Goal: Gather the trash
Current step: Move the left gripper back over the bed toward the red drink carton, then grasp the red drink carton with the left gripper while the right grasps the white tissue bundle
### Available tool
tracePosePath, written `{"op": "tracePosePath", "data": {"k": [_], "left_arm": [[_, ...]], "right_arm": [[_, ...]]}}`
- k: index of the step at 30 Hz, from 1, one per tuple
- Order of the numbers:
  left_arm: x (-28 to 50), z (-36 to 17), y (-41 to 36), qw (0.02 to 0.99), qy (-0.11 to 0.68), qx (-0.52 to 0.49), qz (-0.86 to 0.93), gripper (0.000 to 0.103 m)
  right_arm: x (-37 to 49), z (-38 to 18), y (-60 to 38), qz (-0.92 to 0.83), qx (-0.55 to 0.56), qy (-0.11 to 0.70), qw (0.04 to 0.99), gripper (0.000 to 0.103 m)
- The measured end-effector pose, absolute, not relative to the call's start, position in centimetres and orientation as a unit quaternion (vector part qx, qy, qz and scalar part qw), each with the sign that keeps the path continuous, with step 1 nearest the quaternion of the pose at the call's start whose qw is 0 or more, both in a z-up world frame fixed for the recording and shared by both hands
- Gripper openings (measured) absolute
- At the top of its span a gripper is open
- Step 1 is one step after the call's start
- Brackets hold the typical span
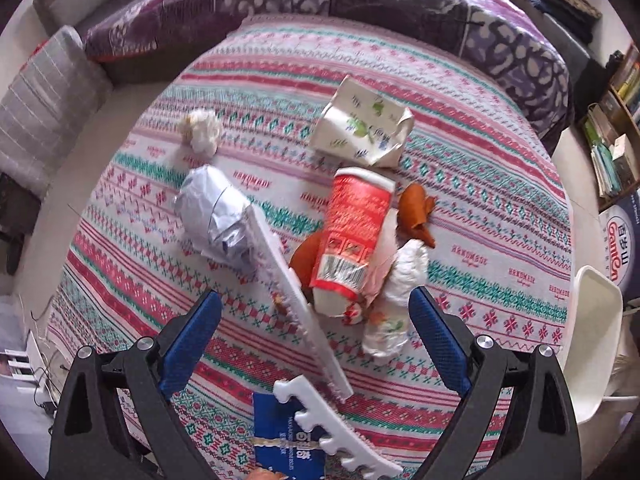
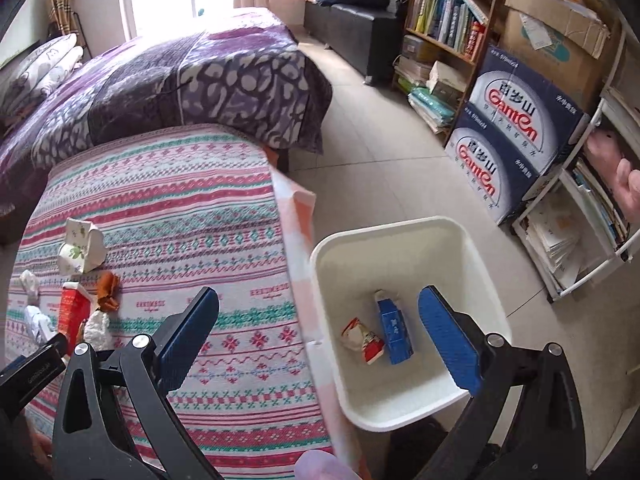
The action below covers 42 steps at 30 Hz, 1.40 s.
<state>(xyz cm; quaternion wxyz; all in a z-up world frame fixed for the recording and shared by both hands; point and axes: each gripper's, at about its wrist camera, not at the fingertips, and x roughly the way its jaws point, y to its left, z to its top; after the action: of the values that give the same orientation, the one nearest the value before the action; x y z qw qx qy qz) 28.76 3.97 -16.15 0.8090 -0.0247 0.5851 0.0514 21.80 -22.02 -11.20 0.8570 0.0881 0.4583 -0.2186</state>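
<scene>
The trash is lying in a loose heap on the striped pink, red and teal patterned tablecloth [image 1: 500, 208]: a red-and-white crushed paper carton [image 1: 354, 236] is resting across brown crumpled wrappers [image 1: 416, 210], with a white crumpled plastic wrapper [image 1: 404, 272] touching its lower right side, a cream floral-printed crumpled paper bag [image 1: 362, 124] just beyond it, a silvery-white crumpled foil ball [image 1: 216, 214] to its left, and a small white paper wad [image 1: 202, 130] farther off. A long white toothed foam strip [image 1: 298, 300] is leaning diagonally beside the carton, and a second white toothed foam piece [image 1: 332, 424] is lying over a flat blue printed package [image 1: 280, 432] near the bottom edge. The left gripper [image 1: 316, 326] is hovering above the heap, tilted downward, its blue-padded fingers [image 1: 192, 340] spread wide and holding nothing; the carton's lower end and the plastic wrapper are sitting between the fingertips. The right gripper [image 2: 320, 324] is reaching out over the table edge with fingers [image 2: 448, 340] likewise released and empty. Only the right wrist view is showing the white rectangular plastic bin [image 2: 476, 248] standing on the tiled floor beside the table, containing a blue small carton [image 2: 394, 330] and a red-and-white crumpled wrapper [image 2: 362, 338]; the heap is appearing there only at the far left.
</scene>
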Motion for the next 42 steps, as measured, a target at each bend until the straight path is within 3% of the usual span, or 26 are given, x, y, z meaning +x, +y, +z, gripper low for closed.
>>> {"op": "tracePosePath", "data": {"k": [3,5,13,16,29,32,35,41,42], "left_arm": [[28.8,-17.5,5.7,0.791,0.609,-0.053,0.031,0.090],[29.0,-18.4,6.1,0.780,0.622,-0.068,0.011,0.083],[29.1,-19.9,5.3,0.765,0.640,-0.063,-0.038,0.029],[29.0,-19.0,5.8,0.773,0.629,-0.066,-0.050,0.020],[28.0,-10.1,10.1,0.863,0.500,-0.067,-0.029,0.016],[28.2,-10.0,11.4,0.861,0.501,-0.081,-0.031,0.016],[28.7,-12.0,11.2,0.829,0.553,-0.064,-0.051,0.018],[29.1,-14.7,12.7,0.795,0.597,-0.097,-0.036,0.033],[29.1,-14.6,13.1,0.797,0.595,-0.103,-0.030,0.045]], "right_arm": [[22.8,-12.6,-20.7,-0.185,0.118,0.488,0.845,0.096],[23.5,-13.7,-19.6,-0.162,0.139,0.508,0.834,0.096],[25.3,-16.8,-17.3,-0.115,0.211,0.545,0.803,0.095],[25.4,-17.2,-16.6,-0.106,0.232,0.546,0.798,0.095],[26.0,-18.8,-8.5,0.003,0.120,0.575,0.810,0.087],[26.4,-19.5,-6.5,0.022,0.093,0.582,0.808,0.082],[27.0,-20.3,-5.5,0.026,0.086,0.589,0.803,0.076],[28.4,-21.5,-4.9,0.044,0.109,0.594,0.796,0.065],[28.6,-21.5,-4.8,0.046,0.110,0.592,0.797,0.062]]}}
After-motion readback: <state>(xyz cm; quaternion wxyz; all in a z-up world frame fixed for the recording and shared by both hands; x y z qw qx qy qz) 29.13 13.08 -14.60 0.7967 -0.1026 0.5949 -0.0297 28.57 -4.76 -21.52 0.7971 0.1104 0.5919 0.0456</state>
